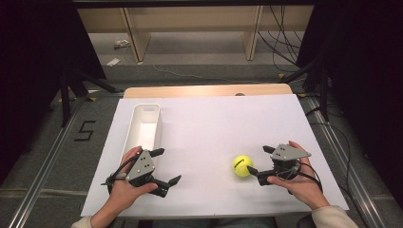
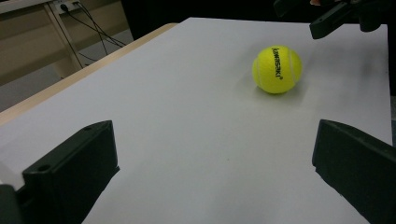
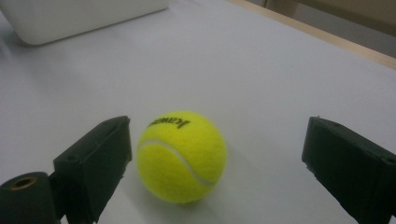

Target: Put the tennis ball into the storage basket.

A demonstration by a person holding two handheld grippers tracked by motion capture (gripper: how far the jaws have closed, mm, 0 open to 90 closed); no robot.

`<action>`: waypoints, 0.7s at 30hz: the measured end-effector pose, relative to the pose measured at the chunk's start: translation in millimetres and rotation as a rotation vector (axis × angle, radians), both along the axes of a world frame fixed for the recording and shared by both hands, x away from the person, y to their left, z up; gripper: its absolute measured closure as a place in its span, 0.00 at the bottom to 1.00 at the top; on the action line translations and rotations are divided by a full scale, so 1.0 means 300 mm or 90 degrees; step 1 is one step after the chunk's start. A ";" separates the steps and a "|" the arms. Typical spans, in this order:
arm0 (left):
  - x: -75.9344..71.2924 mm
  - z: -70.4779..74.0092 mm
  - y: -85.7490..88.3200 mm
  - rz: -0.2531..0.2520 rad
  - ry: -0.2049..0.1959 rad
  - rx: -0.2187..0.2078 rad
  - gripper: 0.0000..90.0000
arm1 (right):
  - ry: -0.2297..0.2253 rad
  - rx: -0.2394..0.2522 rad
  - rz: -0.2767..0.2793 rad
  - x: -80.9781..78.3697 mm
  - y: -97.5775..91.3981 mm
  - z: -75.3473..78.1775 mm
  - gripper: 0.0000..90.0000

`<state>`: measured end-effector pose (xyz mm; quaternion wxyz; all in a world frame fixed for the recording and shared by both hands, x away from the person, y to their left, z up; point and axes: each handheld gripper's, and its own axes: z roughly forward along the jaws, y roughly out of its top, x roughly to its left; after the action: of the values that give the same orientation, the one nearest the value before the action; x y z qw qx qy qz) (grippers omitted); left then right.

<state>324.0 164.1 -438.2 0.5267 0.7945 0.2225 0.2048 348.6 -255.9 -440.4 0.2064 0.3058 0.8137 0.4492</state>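
The right tool (image 1: 261, 160) stands spread wide, its two black jaws flanking the fuzzy yellow tennis ball (image 3: 182, 156) without gripping it. In the right gripper view the ball sits close to one jaw, perhaps just touching it, with a wide gap to the other. The ball rests on the white-covered counter (image 1: 209, 128), just ahead of this tool's jaws. The left tool (image 1: 166, 166) is also spread and holds nothing; the ball (image 2: 277, 69) lies well ahead of it and off to one side, and the long white plastic tray (image 1: 145, 124) stands just beyond it.

The risk is the off-centre approach: if the jaws close from here, the near jaw would probably meet the ball first and nudge it, and a round ball on a smooth sheet rolls away easily. A shallow pinch near the tips could also squirt it forward.
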 end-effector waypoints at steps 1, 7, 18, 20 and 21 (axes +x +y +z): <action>0.000 0.000 0.000 0.000 0.000 0.000 0.00 | 0.002 -0.001 0.000 0.002 0.002 -0.001 0.10; 0.000 0.000 -0.004 -0.001 0.000 0.001 0.00 | 0.004 -0.007 0.005 0.012 0.022 -0.008 0.10; 0.000 0.000 -0.003 -0.001 0.000 0.002 0.00 | 0.015 -0.020 0.019 0.033 0.059 -0.025 0.10; 0.000 0.000 -0.003 -0.002 0.000 0.002 0.00 | 0.019 -0.021 0.020 0.038 0.064 -0.030 0.10; -0.001 0.001 -0.003 -0.002 -0.001 0.002 0.00 | 0.020 -0.022 0.019 0.040 0.067 -0.032 0.10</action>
<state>323.8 163.1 -438.0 0.5260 0.7955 0.2204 0.2049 360.6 -235.9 -450.1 0.1920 0.2970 0.8291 0.4331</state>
